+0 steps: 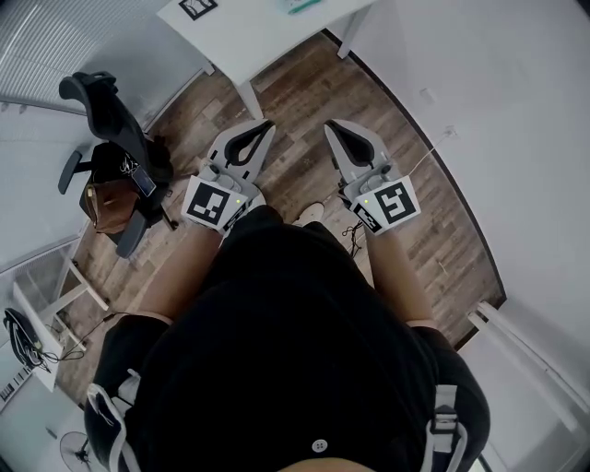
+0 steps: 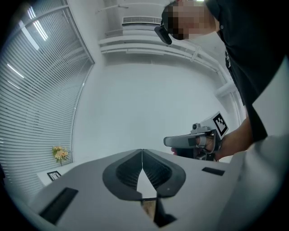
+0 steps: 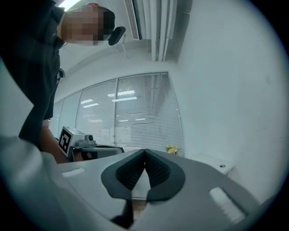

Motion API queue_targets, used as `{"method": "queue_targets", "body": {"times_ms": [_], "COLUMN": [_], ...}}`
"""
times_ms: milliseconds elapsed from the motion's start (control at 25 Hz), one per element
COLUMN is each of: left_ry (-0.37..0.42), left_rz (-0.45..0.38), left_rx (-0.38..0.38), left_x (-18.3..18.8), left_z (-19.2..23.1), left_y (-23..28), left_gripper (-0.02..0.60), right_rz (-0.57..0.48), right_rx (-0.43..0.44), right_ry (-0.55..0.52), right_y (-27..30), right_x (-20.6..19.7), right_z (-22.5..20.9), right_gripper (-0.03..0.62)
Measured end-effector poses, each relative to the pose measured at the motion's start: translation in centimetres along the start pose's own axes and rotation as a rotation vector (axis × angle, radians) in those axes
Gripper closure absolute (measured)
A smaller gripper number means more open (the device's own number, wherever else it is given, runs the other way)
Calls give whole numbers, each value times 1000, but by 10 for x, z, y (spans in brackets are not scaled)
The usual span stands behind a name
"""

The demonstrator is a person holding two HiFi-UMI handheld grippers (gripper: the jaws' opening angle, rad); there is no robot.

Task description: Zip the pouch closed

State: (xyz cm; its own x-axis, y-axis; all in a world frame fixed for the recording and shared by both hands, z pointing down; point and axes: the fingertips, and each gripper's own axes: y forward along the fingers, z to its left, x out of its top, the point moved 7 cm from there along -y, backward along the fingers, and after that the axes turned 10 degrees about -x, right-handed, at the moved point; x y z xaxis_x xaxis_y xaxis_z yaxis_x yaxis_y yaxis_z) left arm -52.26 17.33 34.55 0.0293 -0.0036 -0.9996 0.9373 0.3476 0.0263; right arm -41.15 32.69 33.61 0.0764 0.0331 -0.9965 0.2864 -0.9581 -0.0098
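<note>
The jaws of the right gripper [image 3: 144, 152] meet at their tips, empty. Beyond them hang window blinds [image 3: 135, 113], with a small bunch of flowers [image 3: 171, 149] below; the left gripper [image 3: 97, 150] shows at the left edge, in a hand

**Bright, cool, evenly lit; heavy fisheye bend**

Lit from overhead, with glare off a ceiling light [image 3: 72, 3] at the top left of the right gripper view and pale streaks across the blinds [image 3: 135, 113]. Only soft, faint shadows on the wooden floor [image 1: 295, 101]. Murky over the dark clothing [image 1: 295, 350] in the lower half of the head view. Curved hard at every edge, with black corners in both gripper views. Fairly crisp on the left gripper [image 2: 142, 151] and right gripper [image 3: 144, 151] at centre frame, blurred along the bottom edge.
</note>
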Motion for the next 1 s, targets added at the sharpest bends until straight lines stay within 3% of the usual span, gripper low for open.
{"method": "queue_targets", "body": {"times_ms": [120,200,360,680,1000], "left_ry": [8,8,9,-23,6], "left_rz": [1,2,-7,9,23], "left_rx": [1,1,-9,-22,-47], "left_x": [1,2,5,1,-1], "left_z": [-3,-4,-6,-11,-31], "left_y": [6,8,12,23,43], "left_gripper": [571,566,458,312,290], "right_rz": [-6,-4,-3,33,24], "right_rx": [-4,3,5,20,10], "right_ry": [-5,4,12,-20,-36], "right_y": [-6,-7,-11,-19,-40], "right_x": [1,2,3,1,2], "right_z": [-5,-8,-13,-23,-40], "right_gripper": [585,479,430,309,270]}}
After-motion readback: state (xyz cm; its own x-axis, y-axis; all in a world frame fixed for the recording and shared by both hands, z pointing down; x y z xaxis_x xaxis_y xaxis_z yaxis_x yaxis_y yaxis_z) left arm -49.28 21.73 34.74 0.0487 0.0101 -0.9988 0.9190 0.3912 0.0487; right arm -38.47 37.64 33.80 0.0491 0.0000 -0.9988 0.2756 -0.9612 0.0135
